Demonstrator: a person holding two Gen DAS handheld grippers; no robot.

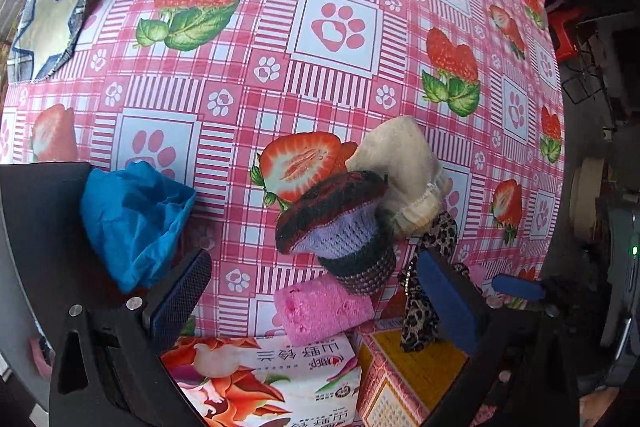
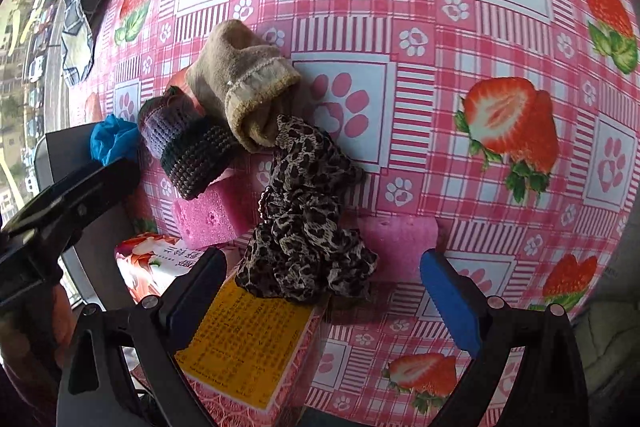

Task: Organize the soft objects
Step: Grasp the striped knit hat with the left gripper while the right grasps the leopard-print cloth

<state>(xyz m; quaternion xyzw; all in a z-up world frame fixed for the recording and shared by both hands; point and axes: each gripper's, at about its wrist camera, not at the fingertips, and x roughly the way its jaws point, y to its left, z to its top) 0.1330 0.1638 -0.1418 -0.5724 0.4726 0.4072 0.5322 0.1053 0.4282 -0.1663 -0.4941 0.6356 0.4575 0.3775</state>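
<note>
Leopard-print fabric (image 2: 304,211) heaped by knit sock (image 2: 188,147), beige sock (image 2: 244,87); both grippers, left (image 1: 316,291) and right (image 2: 324,279), spread, empty. We prob. grab fabric next w/ right.

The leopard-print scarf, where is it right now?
In the right wrist view the leopard-print scarf lies centre-frame, draped from the beige sock down onto the yellow-topped box, ahead of the open right gripper.

i see a table under a pink checked tablecloth (image 1: 340,87) printed with strawberries and paw prints, lit by daylight. beyond its right edge sits a red stool (image 1: 566,35). left of the table, a street with parked cars (image 2: 34,67) lies far below.
</note>
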